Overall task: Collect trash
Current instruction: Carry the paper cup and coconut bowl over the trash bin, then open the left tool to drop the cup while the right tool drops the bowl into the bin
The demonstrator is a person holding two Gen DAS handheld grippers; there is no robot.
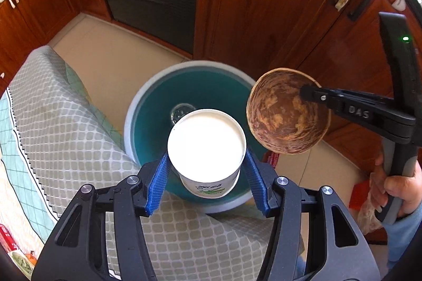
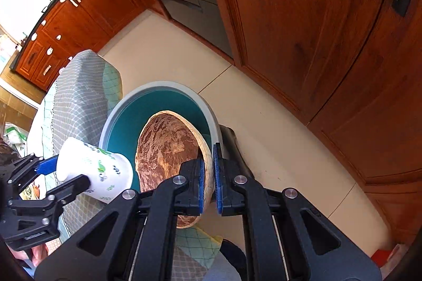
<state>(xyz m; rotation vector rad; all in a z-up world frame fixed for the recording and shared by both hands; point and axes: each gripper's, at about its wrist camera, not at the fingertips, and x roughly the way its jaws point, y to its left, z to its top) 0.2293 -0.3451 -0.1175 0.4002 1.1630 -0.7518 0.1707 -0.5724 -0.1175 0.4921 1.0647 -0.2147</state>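
Left wrist view looks steeply down along its own fingers, close over the bin (image 1: 147,106), cup (image 1: 207,146) right at the lens. Right wrist view sits just beside it, also tilted down, bin (image 2: 211,117) close below. Both share the bin, the tablecloth (image 1: 66,122) edge, floor (image 1: 110,54) and cabinets (image 1: 263,4); each sees the other gripper.

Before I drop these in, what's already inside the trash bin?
Inside the trash bin, one clear glass-like object lies on the teal bottom. The white cup covers much of the bottom.
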